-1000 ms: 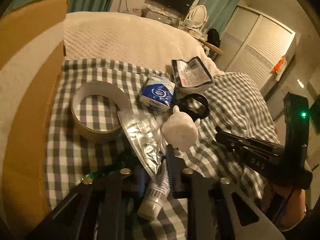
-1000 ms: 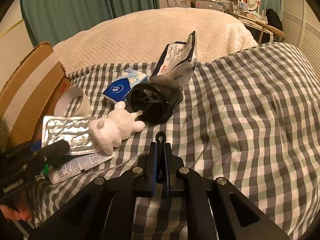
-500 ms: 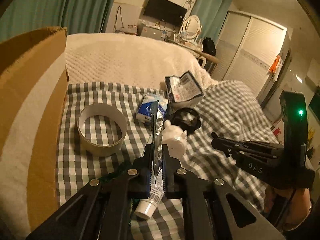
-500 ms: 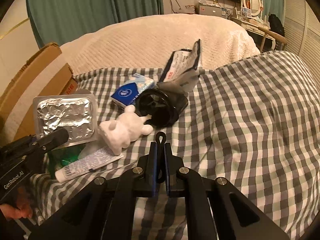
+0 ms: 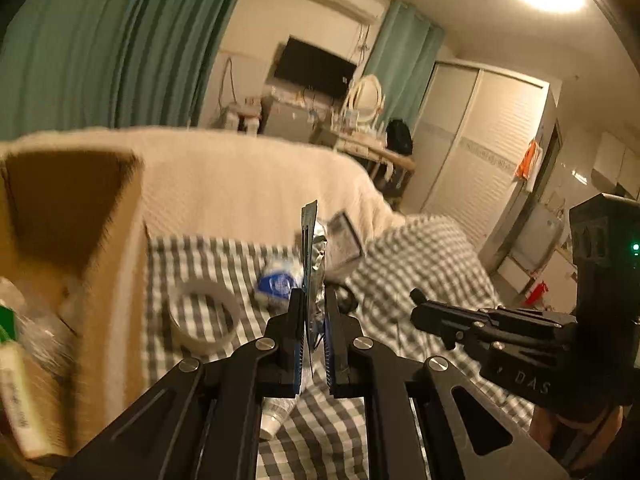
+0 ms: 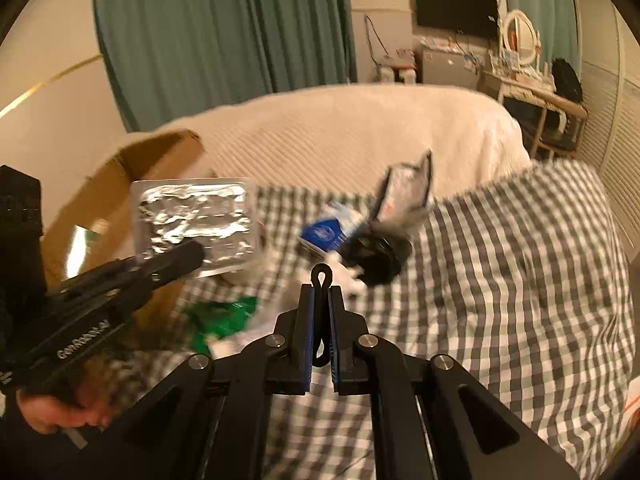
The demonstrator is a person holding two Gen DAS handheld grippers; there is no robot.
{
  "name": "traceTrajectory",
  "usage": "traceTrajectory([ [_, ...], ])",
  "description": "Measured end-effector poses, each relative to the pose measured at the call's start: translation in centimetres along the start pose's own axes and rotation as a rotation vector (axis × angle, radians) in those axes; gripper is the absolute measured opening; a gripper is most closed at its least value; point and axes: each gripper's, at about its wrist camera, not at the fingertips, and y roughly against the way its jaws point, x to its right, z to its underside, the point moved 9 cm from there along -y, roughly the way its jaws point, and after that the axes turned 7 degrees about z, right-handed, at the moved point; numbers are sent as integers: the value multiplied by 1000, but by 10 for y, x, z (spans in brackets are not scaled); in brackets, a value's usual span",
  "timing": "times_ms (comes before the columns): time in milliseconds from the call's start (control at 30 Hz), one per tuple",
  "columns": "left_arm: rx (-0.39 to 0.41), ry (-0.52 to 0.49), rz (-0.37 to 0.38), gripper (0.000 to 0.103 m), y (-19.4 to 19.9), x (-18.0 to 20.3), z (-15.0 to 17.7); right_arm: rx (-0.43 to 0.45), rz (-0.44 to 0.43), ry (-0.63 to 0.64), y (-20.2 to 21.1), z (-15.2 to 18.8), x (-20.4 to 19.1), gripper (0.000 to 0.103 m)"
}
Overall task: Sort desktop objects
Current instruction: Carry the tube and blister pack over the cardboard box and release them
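The left tongs pinch a foil blister pack by its lower edge, raised off the bed, with the box to their left. So thin a hold could let it swing or slip short of the box. The right tongs, clenched on a small black loop, hover beside them. The right view shows the pack's face; the left shows only its edge, plus the box's inside.

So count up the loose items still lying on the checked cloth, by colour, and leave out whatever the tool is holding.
White: 3, ring-shaped tape roll, plastic tube, small figurine
Blue: 1, tissue pack
Black: 2, round container, printed pouch
Green: 1, crumpled wrapper
Total: 7
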Motion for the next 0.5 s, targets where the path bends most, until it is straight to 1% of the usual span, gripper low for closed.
traceTrajectory([
  [133, 55, -12, -49, 9, 36, -2, -27, 52, -57, 49, 22, -22, -35, 6],
  [200, 85, 9, -105, 9, 56, -15, -39, 78, -91, 93, 30, -34, -61, 6],
  [233, 104, 34, -138, 9, 68, -26, -46, 88, -107, 108, 33, -38, -72, 6],
  [267, 116, 51, -154, 9, 76, -33, -51, 96, -140, 131, 35, -43, -89, 6],
  [333, 143, 79, -223, 9, 97, -59, -60, 106, -182, 154, 35, -51, -113, 6],
  [367, 153, 85, -260, 9, 105, -70, -62, 105, -210, 173, 32, -56, -131, 6],
  [433, 168, 116, -344, 9, 120, -99, -64, 105, -240, 198, 25, -62, -153, 6],
  [467, 172, 133, -369, 9, 124, -111, -63, 98, -263, 214, 19, -64, -169, 6],
  [500, 161, 146, -415, 9, 127, -128, -60, 91, -279, 219, 13, -66, -180, 6],
])
